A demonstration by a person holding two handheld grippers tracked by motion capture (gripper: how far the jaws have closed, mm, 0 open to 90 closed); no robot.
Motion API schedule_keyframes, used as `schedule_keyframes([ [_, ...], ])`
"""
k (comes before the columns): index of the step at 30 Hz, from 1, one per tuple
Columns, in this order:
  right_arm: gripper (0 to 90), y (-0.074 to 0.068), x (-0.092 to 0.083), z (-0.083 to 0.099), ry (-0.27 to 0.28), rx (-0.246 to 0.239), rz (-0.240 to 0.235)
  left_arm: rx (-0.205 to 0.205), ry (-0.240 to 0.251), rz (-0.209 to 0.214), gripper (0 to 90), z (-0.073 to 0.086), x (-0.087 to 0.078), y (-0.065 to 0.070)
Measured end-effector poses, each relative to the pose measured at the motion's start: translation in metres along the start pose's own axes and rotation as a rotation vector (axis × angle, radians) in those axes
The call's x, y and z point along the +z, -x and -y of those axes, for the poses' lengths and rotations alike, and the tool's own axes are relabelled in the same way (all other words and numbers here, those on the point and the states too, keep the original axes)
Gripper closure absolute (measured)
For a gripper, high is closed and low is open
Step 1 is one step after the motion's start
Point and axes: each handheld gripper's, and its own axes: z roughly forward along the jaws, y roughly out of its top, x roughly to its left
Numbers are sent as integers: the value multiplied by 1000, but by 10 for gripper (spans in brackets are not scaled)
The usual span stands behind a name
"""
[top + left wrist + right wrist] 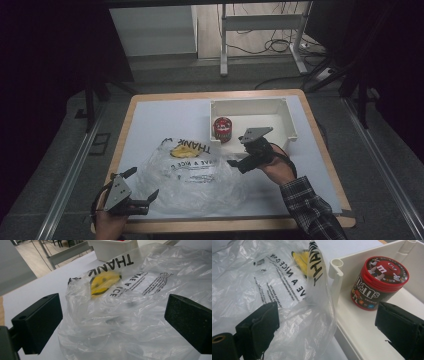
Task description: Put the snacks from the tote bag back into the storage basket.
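Observation:
A clear plastic bag (190, 172) printed with "THANK" and a yellow smiley lies crumpled at the table's middle front. A red M&M's can (222, 129) stands upright in the near left corner of a white box (290, 120). My left gripper (141, 184) sits at the bag's left front edge, open, its jaws wide apart on either side of the bag (130, 290) without pressing it. My right gripper (237, 150) hovers open between bag and box. In the right gripper view its jaws straddle the bag's edge (317, 315) and the box's corner (337, 265), with the can (378, 282) just ahead.
A white sheet (160, 120) covers the wooden table (325, 150). Apart from the can, the box interior looks bare. Behind the table stand a metal frame (223, 45) and floor cables (275, 47). Metal rails (70, 175) run along both sides.

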Motion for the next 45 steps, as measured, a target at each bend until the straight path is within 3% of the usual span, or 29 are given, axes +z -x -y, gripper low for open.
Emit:
schedule_keyframes([
  [9,58,-1,-10,4,42,13,7,-2,-2,0,14,0,0,0],
  [28,58,0,-28,26,59,54,31,-15,5,7,12,1,0,-1],
  [37,42,-1,-39,36,103,79,20,-35,-7,19,3,2,2,-3],
  [45,28,-4,-50,46,137,87,19,-52,15,26,0,2,0,-4],
])
